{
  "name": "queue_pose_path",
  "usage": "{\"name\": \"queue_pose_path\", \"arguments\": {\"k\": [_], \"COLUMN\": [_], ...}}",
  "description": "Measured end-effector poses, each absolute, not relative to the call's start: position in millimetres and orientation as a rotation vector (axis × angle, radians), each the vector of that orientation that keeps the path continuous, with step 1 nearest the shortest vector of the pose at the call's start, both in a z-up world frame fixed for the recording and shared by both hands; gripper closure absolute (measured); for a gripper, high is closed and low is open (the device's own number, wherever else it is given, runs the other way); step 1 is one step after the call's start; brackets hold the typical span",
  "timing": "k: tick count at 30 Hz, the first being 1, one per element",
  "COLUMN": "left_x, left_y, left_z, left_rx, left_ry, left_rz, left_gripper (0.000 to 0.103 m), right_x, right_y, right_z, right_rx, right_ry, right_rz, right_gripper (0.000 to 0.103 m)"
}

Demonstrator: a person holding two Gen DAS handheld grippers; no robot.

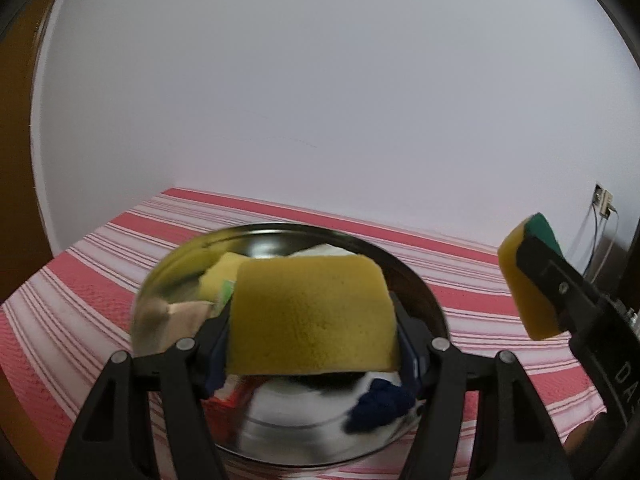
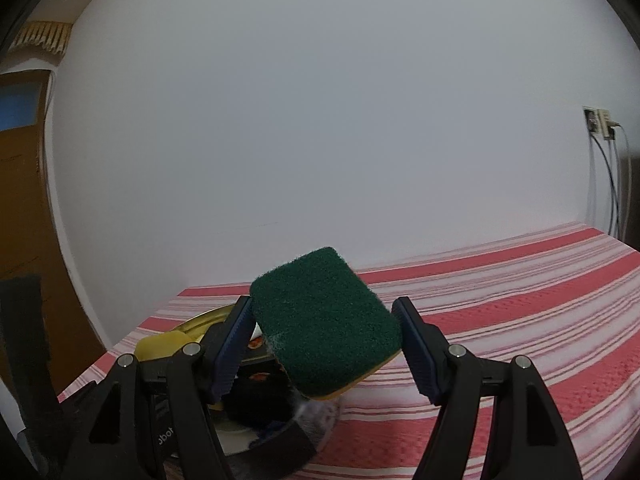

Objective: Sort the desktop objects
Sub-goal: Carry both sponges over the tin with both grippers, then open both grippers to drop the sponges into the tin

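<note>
- Between the left gripper's jaws a yellow sponge is clamped, above the steel bowl.
- Right gripper holds a green-faced sponge, beside the bowl.
- Carrying step, likely; next each sponge needs lowering into its spot.
- Beneath: red-striped cloth; white wall ahead.

Red-and-white striped cloth covers table, stripes running left to right. Plain white wall at far side. Wall socket far right, plugs in, cables hanging down. Brown wooden door at left; fringed yellow trim above it.
</note>
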State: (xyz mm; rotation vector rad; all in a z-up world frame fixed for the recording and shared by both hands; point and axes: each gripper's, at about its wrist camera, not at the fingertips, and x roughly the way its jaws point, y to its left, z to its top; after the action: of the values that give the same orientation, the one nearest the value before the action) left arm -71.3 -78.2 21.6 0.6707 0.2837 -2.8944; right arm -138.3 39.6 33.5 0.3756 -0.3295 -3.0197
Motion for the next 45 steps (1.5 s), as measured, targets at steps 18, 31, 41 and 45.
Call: {"name": "queue_pose_path", "arguments": {"k": [18,31,41,45], "left_x": [-72.5,-76.4,-77.6,-81.5], "left_y": [-109.8,-120.2,-113.7,-114.1], "left_z": [19.8,17.6,19.0,15.5], "left_rx": [0.673,0.706,0.734,0.757], "left_ry": [0.282,0.272,0.245,0.235], "left_rz": [-2.779,-2.735,-2.748,-2.739], "left_gripper": [0.036,0.036,0.036,0.036], "right_x": [-190.2,-236.4,-263.4,-283.3], "right_y": [11.7,16.0,-9.2,-10.1], "right_z": [56.6,62.8,61.9,59.7], "right_rx": [0.369,0.459,0.580,0.642], "right_ry": [-0.217,-0.188,-0.111,-0.072], "right_rz": [-2.924,-2.862,-2.733,-2.702], "right_gripper": [0.031,0.031,0.031,0.031]}}
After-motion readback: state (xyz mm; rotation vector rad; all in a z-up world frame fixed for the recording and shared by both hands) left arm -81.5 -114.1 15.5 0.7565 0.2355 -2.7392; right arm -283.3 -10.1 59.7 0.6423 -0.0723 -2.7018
